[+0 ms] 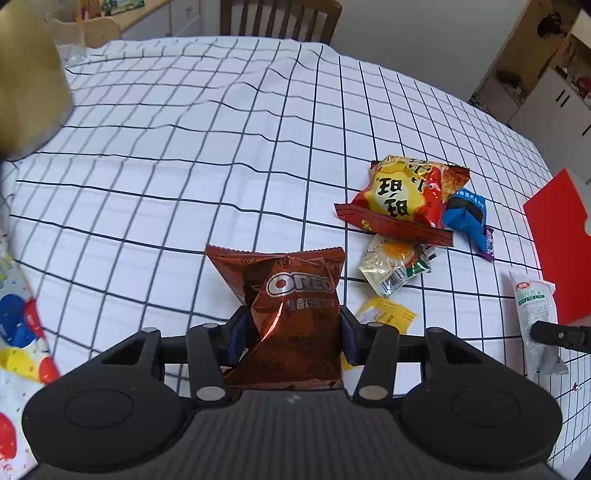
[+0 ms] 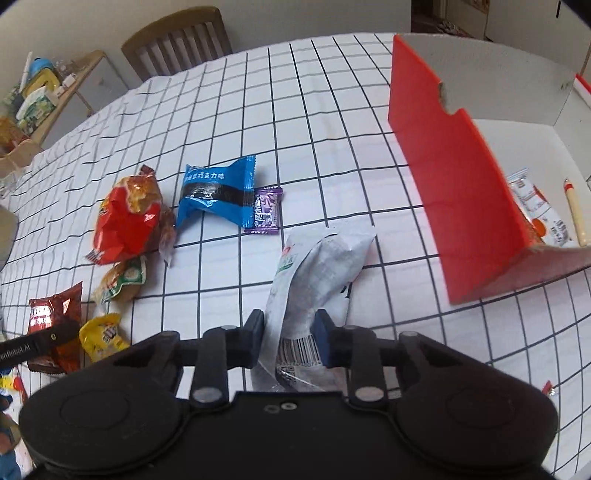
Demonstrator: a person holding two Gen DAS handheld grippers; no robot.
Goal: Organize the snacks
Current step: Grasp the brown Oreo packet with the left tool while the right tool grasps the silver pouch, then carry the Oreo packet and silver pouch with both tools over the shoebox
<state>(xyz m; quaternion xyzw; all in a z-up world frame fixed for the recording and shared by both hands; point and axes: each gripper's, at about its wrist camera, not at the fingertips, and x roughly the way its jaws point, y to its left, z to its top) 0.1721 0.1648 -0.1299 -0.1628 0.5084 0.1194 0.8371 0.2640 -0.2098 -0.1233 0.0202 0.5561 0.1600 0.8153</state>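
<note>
My left gripper [image 1: 291, 336] is shut on a brown Oreo packet [image 1: 291, 302], held above the checked tablecloth. My right gripper [image 2: 290, 334] is shut on a silver-white snack pouch [image 2: 317, 269], which also shows in the left wrist view [image 1: 533, 314]. A red and yellow chip bag [image 1: 406, 195], a blue packet [image 2: 218, 194], a small purple candy [image 2: 266, 210], a green and white packet [image 1: 395, 264] and a yellow packet [image 2: 101, 336] lie loose on the cloth. A red and white box [image 2: 454, 177] stands to the right and holds a white and orange packet [image 2: 535, 210] and a stick [image 2: 574, 210].
A wooden chair [image 1: 277, 16] stands at the table's far side. A colourful dotted bag [image 1: 18, 332] is at the left edge. A blurred tan object [image 1: 29, 77] is at the upper left. A shelf with clutter [image 2: 33, 103] is behind the table.
</note>
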